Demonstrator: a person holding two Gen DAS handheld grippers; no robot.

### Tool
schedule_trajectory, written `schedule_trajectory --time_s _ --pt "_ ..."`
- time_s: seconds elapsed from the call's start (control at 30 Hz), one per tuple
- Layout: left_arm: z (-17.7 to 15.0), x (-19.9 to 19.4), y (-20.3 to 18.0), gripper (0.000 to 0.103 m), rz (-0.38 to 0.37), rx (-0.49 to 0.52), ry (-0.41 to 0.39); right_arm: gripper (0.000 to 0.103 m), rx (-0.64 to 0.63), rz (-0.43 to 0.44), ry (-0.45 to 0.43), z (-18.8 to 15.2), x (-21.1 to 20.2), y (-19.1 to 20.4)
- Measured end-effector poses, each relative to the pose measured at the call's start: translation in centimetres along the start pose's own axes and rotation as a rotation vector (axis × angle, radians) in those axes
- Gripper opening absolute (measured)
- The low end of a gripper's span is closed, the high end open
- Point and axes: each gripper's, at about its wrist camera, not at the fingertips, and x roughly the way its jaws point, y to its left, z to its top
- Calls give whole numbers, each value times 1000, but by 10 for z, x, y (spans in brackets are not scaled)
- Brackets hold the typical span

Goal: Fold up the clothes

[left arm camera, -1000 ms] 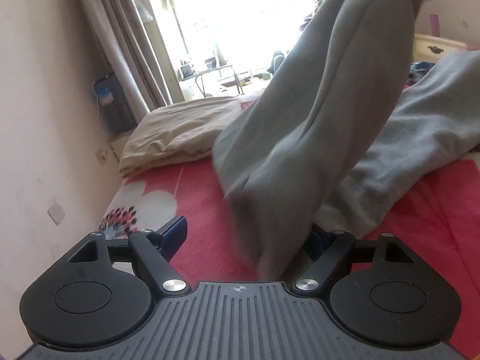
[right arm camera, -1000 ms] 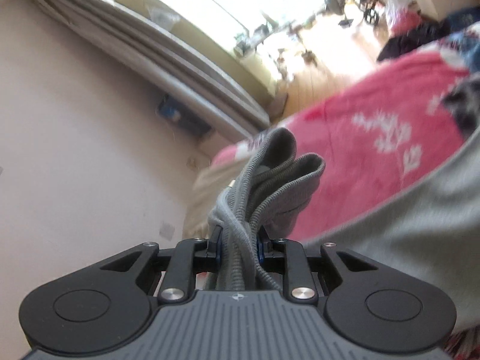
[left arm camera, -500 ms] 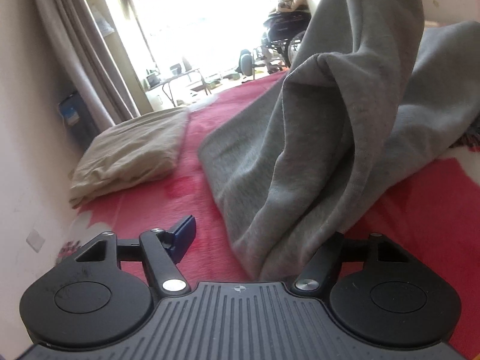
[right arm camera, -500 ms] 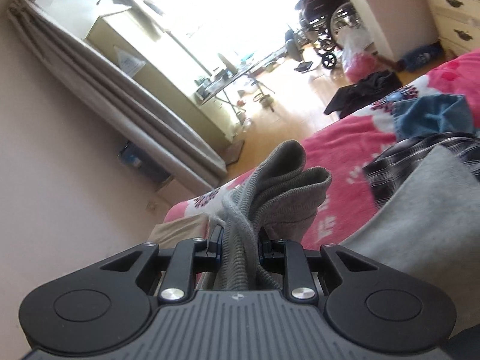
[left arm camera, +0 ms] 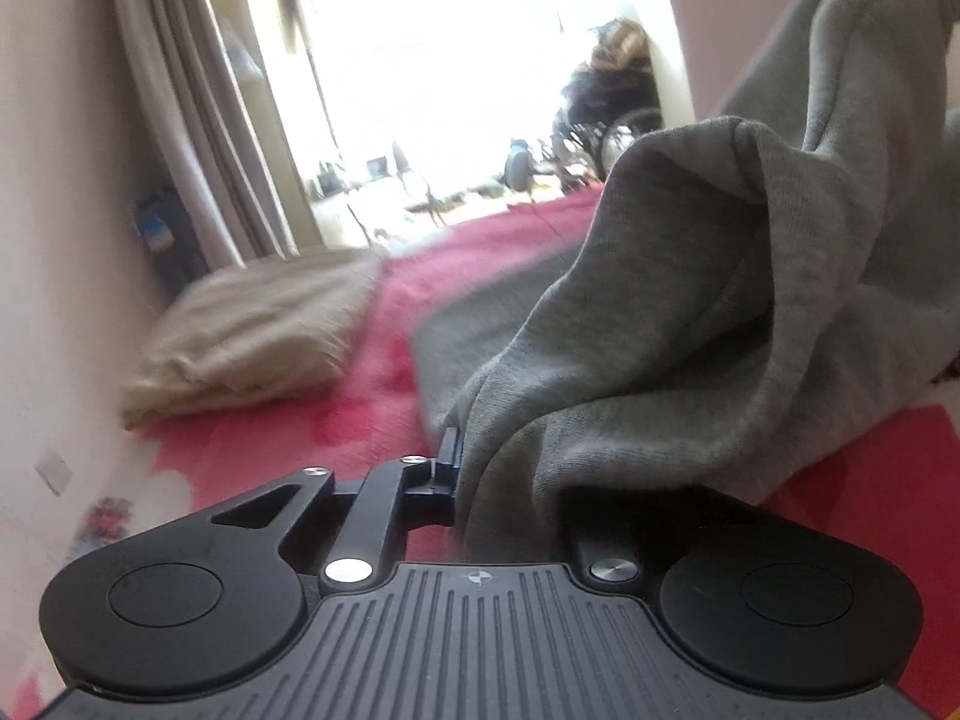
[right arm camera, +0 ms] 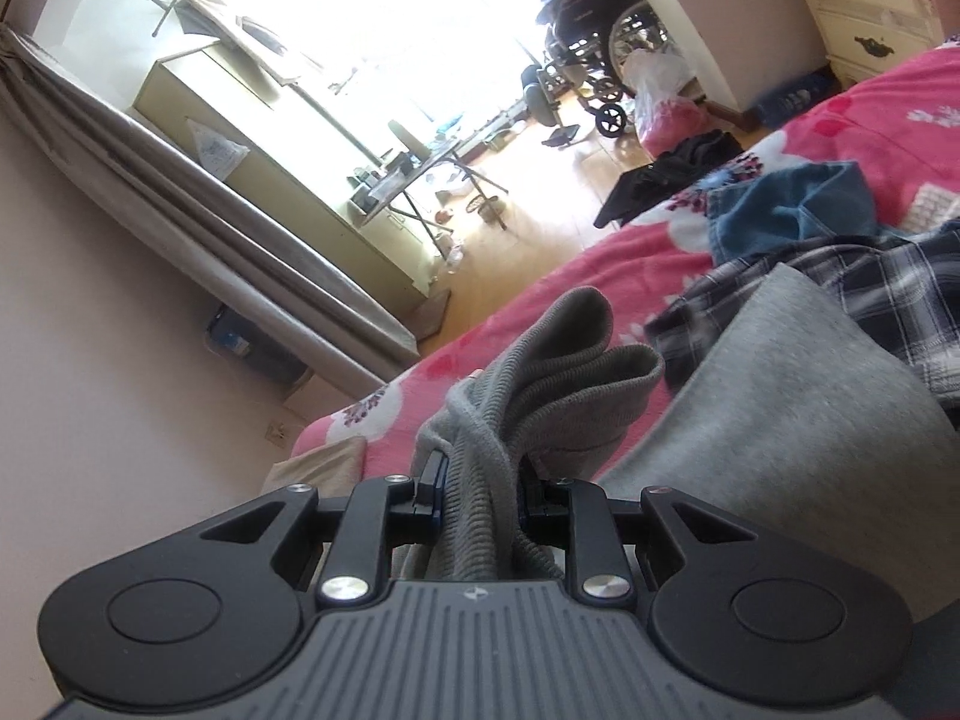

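Grey sweatpants (left arm camera: 690, 324) are half lifted off the bed (left arm camera: 384, 420), held at two spots.

Right claw (right arm camera: 480, 492): clamped on the ribbed waistband (right arm camera: 576, 354), drawstring (right arm camera: 474, 420) bunched in the same grip. Waistband folds stick up past the fingertips. Rest of the grey fabric hangs off to the right side of the frame and drops out of view at the bottom.

Left claw (left arm camera: 504, 474): closed on a lower fold of the same garment. Left finger (left arm camera: 449, 456) is pressed against the cloth; the right finger is hidden under the fabric, which drapes over that side of the claw. From here the cloth rises up and right to the top corner of the left wrist view, where a dark bit of the other claw shows at the edge. Part of the garment lies flat on the bed behind the held fold.

Bed cover is pink-red with white flower print. Beige pillow (left arm camera: 252, 336) lies at the wall end of the bed, apart from the sweatpants. Left view is motion-blurred there.

Also on the bed, right wrist view: plaid shirt (right arm camera: 840, 288) touching the grey fabric's far edge, denim garment (right arm camera: 792, 210) just beyond it, black garment (right arm camera: 672, 174) hanging at the bed edge.

Background: curtain (right arm camera: 180, 210), wheelchair (right arm camera: 600, 48), cream drawer unit (right arm camera: 864, 6).
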Motion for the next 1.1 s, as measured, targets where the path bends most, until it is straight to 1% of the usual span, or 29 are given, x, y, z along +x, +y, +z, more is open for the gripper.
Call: schedule_trajectory --time_s 0.17,0.3,0.47,0.57,0.67,0.73,0.87,0.9,0.93,0.97,1.03,1.07,1.1 --pt "-6 -20 23 9 76 39 -28 24 -4 7 32 -9 7 5" --pt "-13 -38 42 9 138 74 -44 24 -23 37 72 -24 21 21" --pt "-31 -63 76 9 231 142 -37 24 -38 81 156 -51 45 46" --pt "-42 -78 100 9 297 177 -14 24 -36 119 214 -70 63 64" --pt "-52 -87 119 11 345 164 36 24 -50 159 270 -88 82 86" --pt "-58 -87 125 11 364 142 67 24 -68 176 296 -98 91 98" --pt "-57 -88 128 12 231 56 142 24 -100 178 311 -103 96 115" --pt "-57 -88 129 14 197 34 161 24 -101 173 308 -102 94 114" --pt "-57 -88 130 21 163 12 180 24 -101 169 306 -100 92 114" --pt "-57 -88 130 33 128 -9 198 24 -102 164 303 -98 90 113" --pt "-51 -95 136 46 15 -84 261 24 -101 154 293 -94 82 109" --pt "-48 -99 140 47 -45 -124 293 23 -98 147 288 -93 78 104" --pt "-47 -105 146 48 -91 -167 304 23 -96 140 284 -92 74 99"
